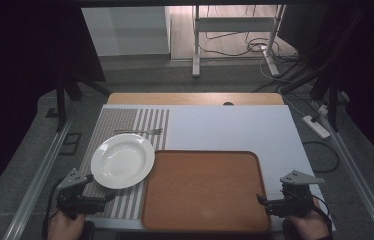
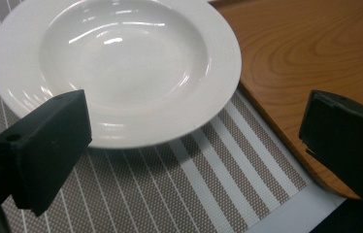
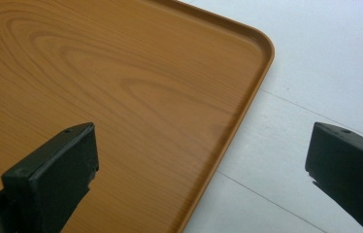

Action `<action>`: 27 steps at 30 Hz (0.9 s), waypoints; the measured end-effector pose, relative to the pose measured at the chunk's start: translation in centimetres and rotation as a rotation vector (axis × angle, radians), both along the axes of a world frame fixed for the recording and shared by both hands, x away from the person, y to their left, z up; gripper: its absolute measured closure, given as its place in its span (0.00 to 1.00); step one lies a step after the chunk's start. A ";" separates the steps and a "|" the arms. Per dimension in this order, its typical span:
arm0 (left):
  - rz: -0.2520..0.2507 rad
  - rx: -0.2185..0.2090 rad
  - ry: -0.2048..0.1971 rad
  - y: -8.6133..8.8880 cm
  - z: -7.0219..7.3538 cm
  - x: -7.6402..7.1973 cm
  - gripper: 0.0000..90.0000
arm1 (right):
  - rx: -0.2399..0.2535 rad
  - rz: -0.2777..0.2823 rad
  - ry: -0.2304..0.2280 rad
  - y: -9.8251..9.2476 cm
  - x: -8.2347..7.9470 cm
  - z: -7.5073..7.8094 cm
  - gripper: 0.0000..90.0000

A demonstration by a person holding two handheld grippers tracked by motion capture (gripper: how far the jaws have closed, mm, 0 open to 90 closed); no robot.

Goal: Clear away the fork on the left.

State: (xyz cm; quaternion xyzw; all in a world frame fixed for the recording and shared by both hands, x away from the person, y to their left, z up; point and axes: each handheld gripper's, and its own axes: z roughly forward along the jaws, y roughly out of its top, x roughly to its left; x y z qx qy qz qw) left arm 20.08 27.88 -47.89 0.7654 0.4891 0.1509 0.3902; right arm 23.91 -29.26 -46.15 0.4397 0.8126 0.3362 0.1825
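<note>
A white deep plate (image 1: 123, 160) (image 2: 116, 68) rests on a striped placemat (image 1: 120, 125) (image 2: 170, 189), its right rim just over the edge of a wooden tray (image 1: 205, 192) (image 2: 305, 63) (image 3: 111, 97). A fork (image 1: 140, 131) lies on the mat behind the plate. My left gripper (image 1: 106, 196) (image 2: 194, 145) is open near the plate's front rim, nothing between its jaws. My right gripper (image 1: 262, 201) (image 3: 201, 170) is open at the tray's right edge, one jaw over the tray and one over the white table (image 3: 325, 58).
The white table surface (image 1: 225, 127) lies behind and right of the tray. A wooden strip (image 1: 195, 98) runs along the far edge. A power strip (image 1: 316, 126) and cables lie on the floor at the right, with a metal frame (image 1: 235, 35) beyond.
</note>
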 end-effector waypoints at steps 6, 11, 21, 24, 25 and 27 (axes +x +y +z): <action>-0.003 -0.019 0.024 0.0 0.1 0.7 0.00 | -0.003 0.007 0.001 0.1 0.0 0.0 0.00; 0.012 -0.011 0.041 0.2 -0.2 1.3 0.00 | -0.001 0.008 0.004 0.1 0.0 0.0 0.00; 0.013 0.003 0.075 -0.1 -0.3 3.6 0.00 | -0.016 0.020 0.003 0.3 0.0 0.0 0.00; 0.012 -0.003 0.086 -0.2 -0.5 4.5 0.00 | -0.011 0.020 0.000 0.2 0.0 0.0 0.00; 0.012 -0.003 0.086 -0.2 -0.5 4.5 0.00 | -0.009 0.019 0.002 0.2 0.0 0.0 0.00; 0.007 -0.009 0.089 -0.2 -0.5 4.9 0.00 | -0.008 0.020 0.003 0.2 0.0 0.0 0.00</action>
